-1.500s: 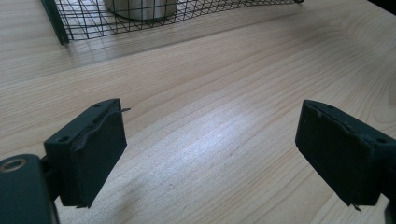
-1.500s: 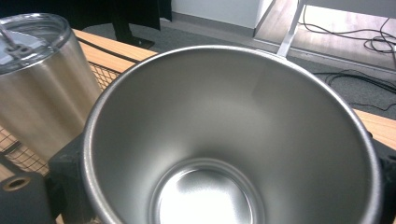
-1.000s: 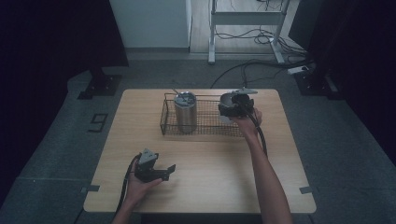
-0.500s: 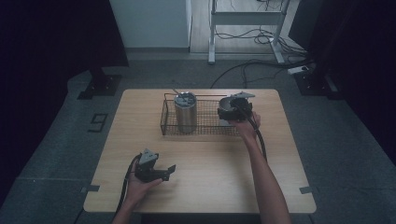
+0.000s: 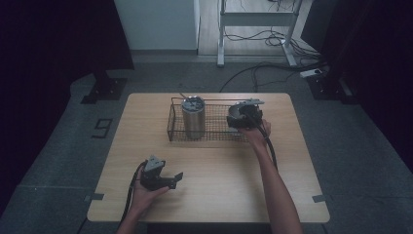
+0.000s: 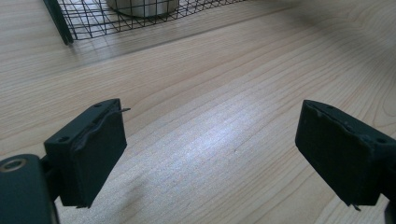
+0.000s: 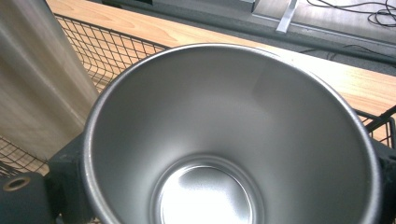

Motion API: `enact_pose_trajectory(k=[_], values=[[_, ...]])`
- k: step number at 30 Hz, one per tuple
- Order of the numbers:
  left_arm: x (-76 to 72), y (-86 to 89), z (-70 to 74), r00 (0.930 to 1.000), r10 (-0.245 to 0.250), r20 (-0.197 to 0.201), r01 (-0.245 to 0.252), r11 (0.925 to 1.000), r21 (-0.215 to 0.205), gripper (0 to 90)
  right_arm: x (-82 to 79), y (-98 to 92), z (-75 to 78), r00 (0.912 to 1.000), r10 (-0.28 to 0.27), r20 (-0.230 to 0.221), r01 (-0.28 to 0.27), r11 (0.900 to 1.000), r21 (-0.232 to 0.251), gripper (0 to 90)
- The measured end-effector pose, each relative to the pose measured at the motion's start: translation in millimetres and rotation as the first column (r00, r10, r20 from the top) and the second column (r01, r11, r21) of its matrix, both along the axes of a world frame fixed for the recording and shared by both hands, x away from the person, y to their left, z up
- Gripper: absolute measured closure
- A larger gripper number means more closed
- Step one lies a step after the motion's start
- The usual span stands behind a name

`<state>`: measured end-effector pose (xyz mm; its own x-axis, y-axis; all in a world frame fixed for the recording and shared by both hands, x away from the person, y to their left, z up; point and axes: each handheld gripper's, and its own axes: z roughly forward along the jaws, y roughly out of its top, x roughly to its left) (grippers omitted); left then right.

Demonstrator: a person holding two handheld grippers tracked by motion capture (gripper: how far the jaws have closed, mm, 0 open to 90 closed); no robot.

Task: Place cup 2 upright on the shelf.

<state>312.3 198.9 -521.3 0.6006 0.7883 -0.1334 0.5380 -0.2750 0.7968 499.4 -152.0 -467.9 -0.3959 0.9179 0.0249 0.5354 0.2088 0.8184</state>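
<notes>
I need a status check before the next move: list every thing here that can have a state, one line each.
Left claw: open, nothing between its jaws, low over the table.
Right claw: shut on the metal cup, at the right end of the wire basket.
Metal cup: empty, its mouth facing the right gripper view's camera.
Steel tumbler: upright in the wire basket, ungripped.
Wire basket: resting on the table.

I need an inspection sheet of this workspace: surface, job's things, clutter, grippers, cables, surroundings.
Surface: wooden table, bare in front.
Job's things: wire basket at the far side; tall steel tumbler upright inside; steel cup between the right gripper's jaws.
Clutter: nothing seen.
Grippers: left gripper open above the table; right gripper shut on the cup, over the basket.
Cables: one trailing from each gripper; more on the floor behind.
Surroundings: grey floor, metal frame, dark curtains.
</notes>
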Motion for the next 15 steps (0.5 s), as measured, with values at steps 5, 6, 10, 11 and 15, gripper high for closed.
enact_pose_trajectory(k=[5, 6, 10, 11, 15], values=[[0.1, 0.0, 0.2, 1.0000, -0.002, -0.002, 0.002, 1.0000, -0.002, 8.8, -0.2, 1.7, -3.5, 0.9999, 0.003, -0.010, -0.003, 1.000, -0.014, 6.6], [0.0, 0.0, 0.2, 1.0000, -0.002, -0.002, 0.002, 1.0000, -0.002, 8.8, -0.3, 2.6, -5.6, 0.9999, 0.003, -0.014, -0.003, 1.000, -0.017, 6.5], [-0.2, 0.0, 0.3, 1.0000, -0.002, -0.002, 0.002, 1.0000, -0.002, 8.8, -0.2, 3.7, -9.0, 0.9998, 0.004, -0.021, -0.004, 1.000, -0.025, 6.5], [-0.1, 0.0, 0.3, 1.0000, -0.002, -0.002, 0.002, 1.0000, -0.002, 8.8, -0.2, 3.7, -9.0, 0.9998, 0.004, -0.021, -0.004, 1.000, -0.025, 6.5], [0.0, -0.2, 0.1, 1.0000, -0.003, -0.004, 0.003, 1.0000, -0.001, 8.8, 0.1, 4.8, -11.2, 0.9995, 0.000, -0.031, -0.002, 0.999, -0.039, 6.5]])
